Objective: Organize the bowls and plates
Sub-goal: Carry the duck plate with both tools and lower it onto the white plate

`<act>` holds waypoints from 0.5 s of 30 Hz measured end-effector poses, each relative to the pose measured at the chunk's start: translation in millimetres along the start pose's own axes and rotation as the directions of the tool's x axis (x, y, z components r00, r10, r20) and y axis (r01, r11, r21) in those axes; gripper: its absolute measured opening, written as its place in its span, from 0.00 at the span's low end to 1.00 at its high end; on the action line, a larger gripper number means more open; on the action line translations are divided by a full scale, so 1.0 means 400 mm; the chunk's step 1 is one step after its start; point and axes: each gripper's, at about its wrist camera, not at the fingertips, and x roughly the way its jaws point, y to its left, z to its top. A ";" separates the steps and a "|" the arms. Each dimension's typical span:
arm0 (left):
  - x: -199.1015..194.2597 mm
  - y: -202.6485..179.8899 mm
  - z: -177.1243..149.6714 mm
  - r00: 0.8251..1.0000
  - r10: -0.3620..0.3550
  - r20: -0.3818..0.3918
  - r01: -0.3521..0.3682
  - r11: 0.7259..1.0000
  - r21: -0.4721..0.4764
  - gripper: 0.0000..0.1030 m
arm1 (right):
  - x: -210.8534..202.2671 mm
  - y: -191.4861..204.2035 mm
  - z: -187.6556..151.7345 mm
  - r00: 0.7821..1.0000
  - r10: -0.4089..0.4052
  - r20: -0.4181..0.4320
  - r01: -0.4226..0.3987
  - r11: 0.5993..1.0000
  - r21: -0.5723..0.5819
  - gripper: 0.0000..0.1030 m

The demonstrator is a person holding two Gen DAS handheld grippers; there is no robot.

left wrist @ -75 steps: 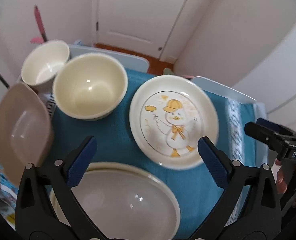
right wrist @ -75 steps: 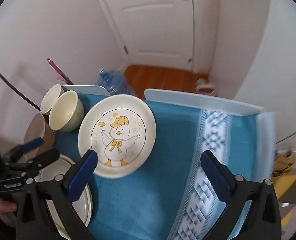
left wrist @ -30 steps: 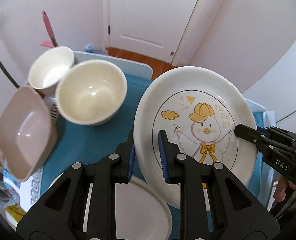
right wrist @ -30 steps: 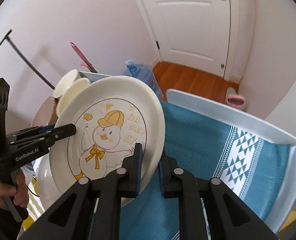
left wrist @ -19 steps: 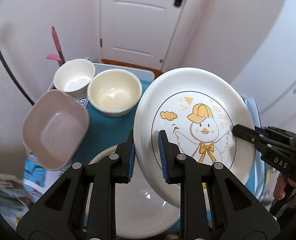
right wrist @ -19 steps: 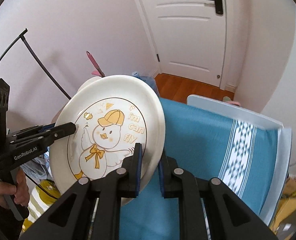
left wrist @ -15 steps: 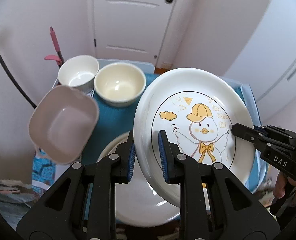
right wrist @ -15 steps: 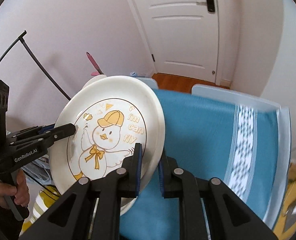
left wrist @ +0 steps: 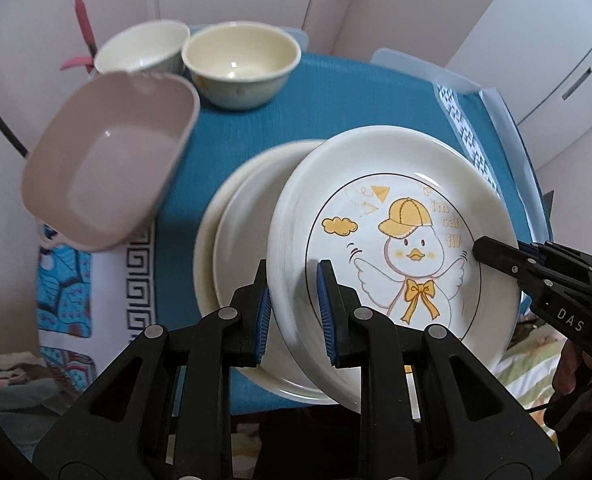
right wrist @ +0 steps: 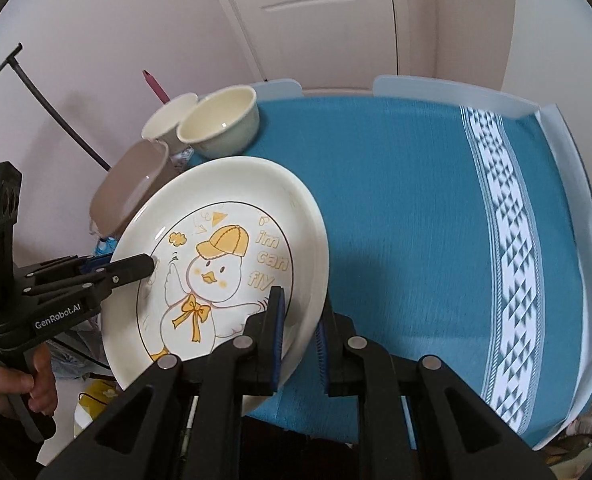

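Note:
A cream plate with a yellow-capped duck (left wrist: pixel 395 240) hangs tilted above the table, held from both sides. My left gripper (left wrist: pixel 294 276) is shut on its left rim, and my right gripper (left wrist: pixel 483 246) clamps the opposite rim. In the right wrist view the duck plate (right wrist: pixel 216 264) sits between the right gripper's (right wrist: pixel 299 308) pads, with the left gripper (right wrist: pixel 144 266) on its far edge. Under it a plain cream plate (left wrist: pixel 240 248) lies on the blue cloth (left wrist: pixel 335 100), partly covered by the duck plate.
At the back left stand a cream bowl (left wrist: pixel 240 64), a white bowl (left wrist: pixel 144 50) and a pinkish rectangular dish (left wrist: pixel 108 160). The blue cloth (right wrist: pixel 407 200) with its white patterned stripe is bare to the right. Raised pale edges (right wrist: pixel 447 88) border the table. A hand (right wrist: pixel 24 384) grips the left tool.
Both grippers, earlier open around the duck plate, have shut on it and lifted it. Over the last second they carried it sideways over the plain plate.

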 end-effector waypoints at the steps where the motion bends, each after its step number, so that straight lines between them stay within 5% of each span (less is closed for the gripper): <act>1: 0.013 0.001 -0.007 1.000 -0.005 -0.009 0.005 1.000 -0.002 0.19 | 0.002 0.000 -0.003 1.000 -0.003 -0.002 0.003 1.000 0.002 0.13; 15: 0.111 0.006 -0.002 0.999 0.028 -0.041 -0.028 1.000 -0.001 0.19 | 0.036 0.008 -0.005 0.998 -0.053 -0.023 0.052 0.998 -0.034 0.13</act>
